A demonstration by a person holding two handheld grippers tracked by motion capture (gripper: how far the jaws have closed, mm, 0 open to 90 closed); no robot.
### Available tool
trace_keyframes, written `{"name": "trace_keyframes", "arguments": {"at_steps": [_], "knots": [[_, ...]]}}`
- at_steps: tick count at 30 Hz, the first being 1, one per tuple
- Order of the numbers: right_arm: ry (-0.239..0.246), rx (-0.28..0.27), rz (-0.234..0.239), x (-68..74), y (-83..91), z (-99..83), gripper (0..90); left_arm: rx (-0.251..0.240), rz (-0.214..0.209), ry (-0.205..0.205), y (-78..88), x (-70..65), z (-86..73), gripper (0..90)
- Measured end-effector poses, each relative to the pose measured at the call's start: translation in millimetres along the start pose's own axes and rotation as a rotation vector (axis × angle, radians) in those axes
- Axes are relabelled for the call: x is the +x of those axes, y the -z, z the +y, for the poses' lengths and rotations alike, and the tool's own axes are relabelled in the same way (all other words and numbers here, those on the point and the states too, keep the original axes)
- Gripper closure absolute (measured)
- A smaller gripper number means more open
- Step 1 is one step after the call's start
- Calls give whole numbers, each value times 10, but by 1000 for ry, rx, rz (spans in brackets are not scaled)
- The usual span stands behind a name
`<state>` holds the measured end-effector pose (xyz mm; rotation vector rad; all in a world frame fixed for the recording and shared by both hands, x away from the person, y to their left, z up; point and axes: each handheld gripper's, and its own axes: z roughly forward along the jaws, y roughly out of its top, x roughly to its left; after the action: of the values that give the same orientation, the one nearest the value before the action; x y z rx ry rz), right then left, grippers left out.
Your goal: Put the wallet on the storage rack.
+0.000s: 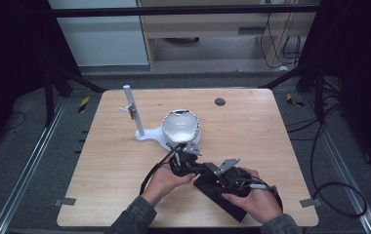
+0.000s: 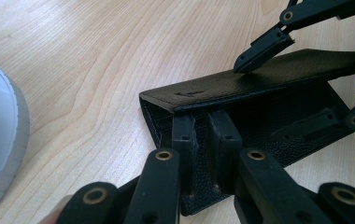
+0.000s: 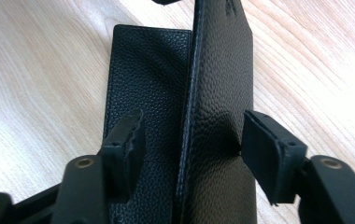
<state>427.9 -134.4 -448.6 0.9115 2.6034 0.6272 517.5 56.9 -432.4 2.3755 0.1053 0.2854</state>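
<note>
Lamp (image 1: 135, 113) overhead — tongs (image 2: 202, 140) nearly closed on case (image 2: 259, 84)

Both hands sit low at the near edge. Left hand (image 1: 163, 181) holds the left gripper (image 2: 202, 140), pointing toward 2 o'clock, jaws nearly closed. Right hand (image 1: 252, 201) holds the right gripper (image 3: 192, 140), pointing toward 10 o'clock, jaws spread apart.

Spread jaws astride black leather case (image 3: 217, 93)

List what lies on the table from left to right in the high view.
White stand with an upright post → white bowl → left gripper → black leather case, with the right gripper over it.
</note>
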Motion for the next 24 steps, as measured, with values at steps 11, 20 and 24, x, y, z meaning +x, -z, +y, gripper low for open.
{"name": "trace_keyframes", "arguments": {"at_steps": [11, 20, 24], "knots": [[45, 7, -77, -53, 32, 45, 718, 38, 54, -7, 83, 24, -26, 678], [79, 8, -114, -164, 93, 87, 835, 55, 79, 4, 198, 55, -107, 654], [81, 4, -102, -227, 100, 95, 838, 62, 86, 0, 229, 69, -126, 650]]}}
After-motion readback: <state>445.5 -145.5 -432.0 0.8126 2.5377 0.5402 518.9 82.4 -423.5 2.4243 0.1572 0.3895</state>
